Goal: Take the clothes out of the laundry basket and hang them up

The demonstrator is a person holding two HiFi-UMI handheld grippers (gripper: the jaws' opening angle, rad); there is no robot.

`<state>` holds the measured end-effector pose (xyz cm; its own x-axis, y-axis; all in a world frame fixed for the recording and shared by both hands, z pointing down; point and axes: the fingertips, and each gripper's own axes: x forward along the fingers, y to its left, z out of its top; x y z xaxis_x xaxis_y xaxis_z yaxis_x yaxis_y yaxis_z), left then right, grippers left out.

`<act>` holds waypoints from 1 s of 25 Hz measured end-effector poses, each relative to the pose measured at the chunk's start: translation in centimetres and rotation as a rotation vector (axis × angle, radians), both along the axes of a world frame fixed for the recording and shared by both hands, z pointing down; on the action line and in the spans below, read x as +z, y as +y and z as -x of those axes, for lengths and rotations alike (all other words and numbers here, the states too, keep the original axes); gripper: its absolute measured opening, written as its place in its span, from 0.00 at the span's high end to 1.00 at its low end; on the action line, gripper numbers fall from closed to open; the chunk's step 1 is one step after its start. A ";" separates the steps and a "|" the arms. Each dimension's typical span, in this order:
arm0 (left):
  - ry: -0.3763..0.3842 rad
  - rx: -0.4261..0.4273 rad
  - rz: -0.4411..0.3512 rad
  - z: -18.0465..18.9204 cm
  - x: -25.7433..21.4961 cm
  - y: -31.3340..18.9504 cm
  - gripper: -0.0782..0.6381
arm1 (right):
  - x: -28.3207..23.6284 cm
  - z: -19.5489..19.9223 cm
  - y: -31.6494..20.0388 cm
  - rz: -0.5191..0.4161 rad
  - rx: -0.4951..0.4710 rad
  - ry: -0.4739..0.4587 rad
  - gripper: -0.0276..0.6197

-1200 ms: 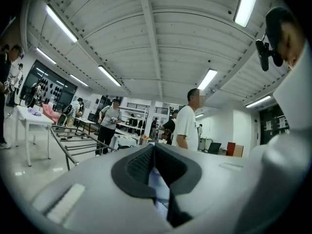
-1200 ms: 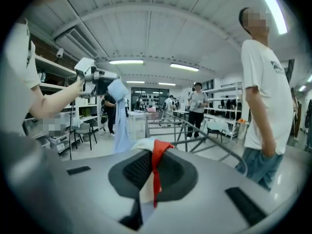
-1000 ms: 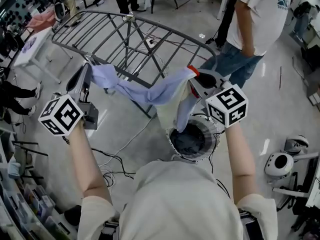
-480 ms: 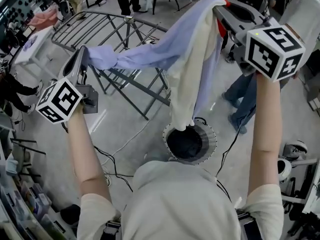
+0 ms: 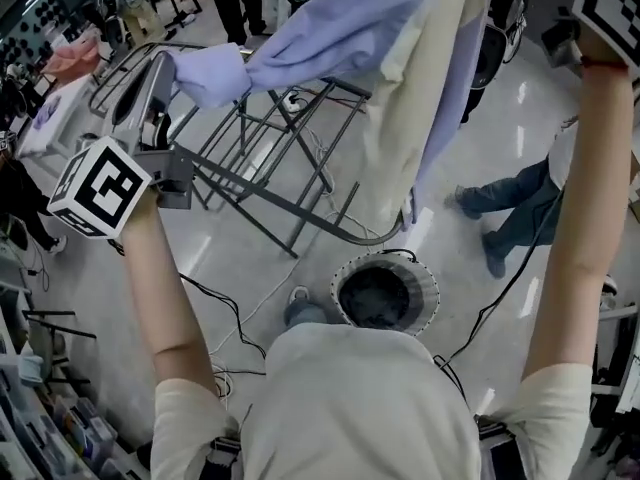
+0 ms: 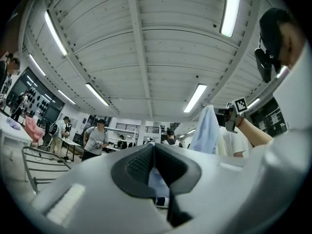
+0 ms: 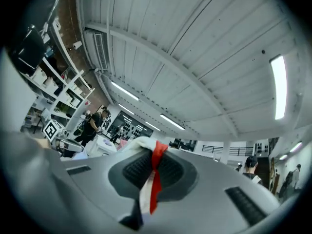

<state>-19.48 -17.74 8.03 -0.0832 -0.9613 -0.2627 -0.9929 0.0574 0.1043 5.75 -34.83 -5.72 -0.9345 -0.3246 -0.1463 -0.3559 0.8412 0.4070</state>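
- Head view: left gripper (image 5: 168,68) is pinching one bunched end of a pale blue and cream garment (image 5: 400,98), its jaws pressed together on the cloth.
- Right gripper view: right gripper (image 7: 154,157) is clamping the garment's other end, with a red and white strip (image 7: 152,189) showing between the closed jaws.
- Garment is hanging stretched between both raised grippers, above the drying rack (image 5: 265,163).
- Laundry basket (image 5: 428,286) is sitting on the floor below, just in front of the person.
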 end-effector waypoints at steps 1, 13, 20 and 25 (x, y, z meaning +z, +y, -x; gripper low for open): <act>-0.009 0.013 -0.005 0.3 -0.5 -0.5 0.87 | 0.1 0.0 -0.5 0.004 0.020 -0.002 0.94; -0.024 0.157 -0.013 5.2 -1.8 -8.0 0.87 | -0.1 -0.3 -6.4 0.032 0.266 -0.032 0.94; -0.013 0.260 0.065 7.0 1.4 -11.7 0.87 | -0.2 -0.3 -9.6 0.050 0.393 -0.048 0.94; 0.008 0.331 0.144 7.1 6.5 -14.3 0.87 | 6.1 -1.4 -10.3 0.131 0.434 0.007 0.94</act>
<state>-26.63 -32.07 14.48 0.2373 -0.9636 -0.1235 -0.9593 -0.2524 0.1264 7.12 -45.13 0.43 -0.7087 -0.7019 -0.0717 -0.6846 0.6595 0.3104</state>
